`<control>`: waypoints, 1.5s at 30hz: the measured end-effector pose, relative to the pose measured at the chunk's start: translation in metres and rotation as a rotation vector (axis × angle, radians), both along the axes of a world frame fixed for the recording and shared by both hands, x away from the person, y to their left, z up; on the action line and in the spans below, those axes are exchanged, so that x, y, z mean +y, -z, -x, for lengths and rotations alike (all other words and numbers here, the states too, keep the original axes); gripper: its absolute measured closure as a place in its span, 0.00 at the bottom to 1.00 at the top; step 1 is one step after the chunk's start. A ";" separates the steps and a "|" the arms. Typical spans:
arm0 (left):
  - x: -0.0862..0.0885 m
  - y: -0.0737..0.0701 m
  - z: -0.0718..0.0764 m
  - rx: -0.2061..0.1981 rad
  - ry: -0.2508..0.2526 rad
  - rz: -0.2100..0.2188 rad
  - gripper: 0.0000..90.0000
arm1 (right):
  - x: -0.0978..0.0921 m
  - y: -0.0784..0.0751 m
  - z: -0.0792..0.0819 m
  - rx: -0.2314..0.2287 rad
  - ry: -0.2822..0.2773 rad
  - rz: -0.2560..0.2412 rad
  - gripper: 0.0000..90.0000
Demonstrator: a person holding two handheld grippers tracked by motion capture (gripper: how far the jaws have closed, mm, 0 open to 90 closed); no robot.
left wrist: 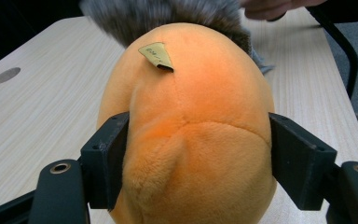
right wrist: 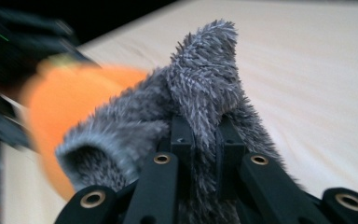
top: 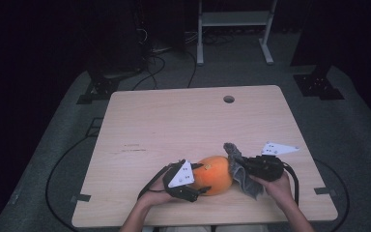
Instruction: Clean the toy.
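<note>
Flanking orange plush, both hands low

My orange plush toy lies on its side near the table's front edge. A small tan tag sticks from its seam. My grey fuzzy cloth presses against its right end.

Your two handheld grippers
Left gripper, right gripper: black jaws, brass-ringed screw holes, grey three-cornered top plates, trailing black cables; your forearms bare

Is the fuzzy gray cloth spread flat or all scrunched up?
Scrunched. The right gripper pinches the cloth into a bunch against the orange plush.
</note>
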State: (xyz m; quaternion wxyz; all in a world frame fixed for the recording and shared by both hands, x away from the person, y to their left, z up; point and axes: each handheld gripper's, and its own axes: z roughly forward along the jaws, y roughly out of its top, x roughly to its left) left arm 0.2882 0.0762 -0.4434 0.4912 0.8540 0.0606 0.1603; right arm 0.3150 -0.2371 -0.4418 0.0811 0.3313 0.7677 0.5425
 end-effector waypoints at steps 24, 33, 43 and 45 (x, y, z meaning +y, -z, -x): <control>-0.006 0.000 0.004 -0.036 0.009 -0.015 0.29 | 0.004 0.001 0.004 -0.024 0.006 0.114 0.90; -0.005 0.001 0.005 -0.037 0.011 -0.012 0.29 | 0.013 -0.009 0.012 -0.101 -0.043 0.069 0.90; -0.008 0.002 0.009 -0.052 0.020 -0.027 0.29 | 0.018 -0.026 0.028 -0.168 -0.100 0.066 0.90; -0.007 0.002 0.009 -0.048 0.023 -0.023 0.29 | 0.024 -0.026 0.030 -0.188 -0.110 0.103 0.90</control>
